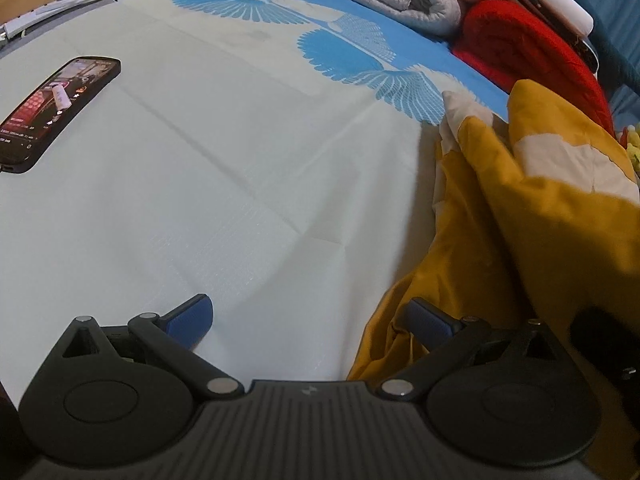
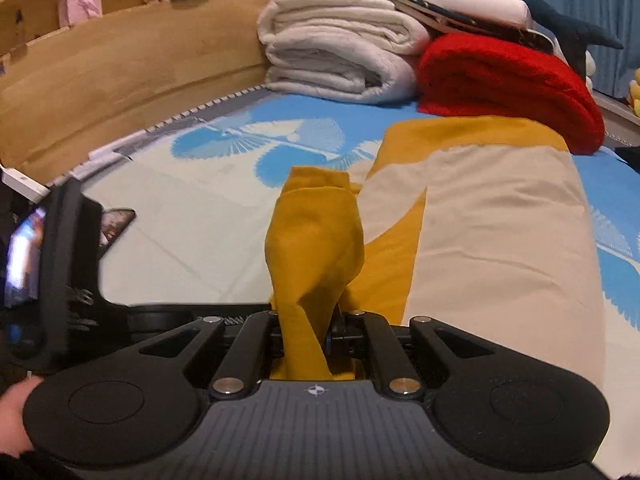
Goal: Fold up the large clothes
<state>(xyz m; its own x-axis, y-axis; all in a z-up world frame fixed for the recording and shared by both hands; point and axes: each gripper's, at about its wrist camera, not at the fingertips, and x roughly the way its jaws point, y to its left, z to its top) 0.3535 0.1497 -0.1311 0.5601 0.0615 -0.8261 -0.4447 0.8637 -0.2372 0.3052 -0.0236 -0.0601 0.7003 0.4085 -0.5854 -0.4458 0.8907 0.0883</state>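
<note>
A mustard-yellow and cream garment (image 2: 480, 208) lies partly folded on the bed at the right. My right gripper (image 2: 310, 340) is shut on a bunched yellow part of it (image 2: 316, 240), which stands up between the fingers. In the left wrist view the same garment (image 1: 532, 200) is heaped at the right. My left gripper (image 1: 308, 316) is open over the pale sheet, with nothing between its blue pads; its right finger (image 1: 428, 320) rests against the yellow cloth. The left gripper's body (image 2: 64, 272) shows at the left edge of the right wrist view.
A pale bed sheet with blue fan prints (image 1: 224, 152) covers the bed. A phone with a lit screen (image 1: 52, 108) lies at the left. Folded white blankets (image 2: 340, 56) and a red blanket (image 2: 508, 84) are stacked at the back by a wooden headboard (image 2: 132, 64).
</note>
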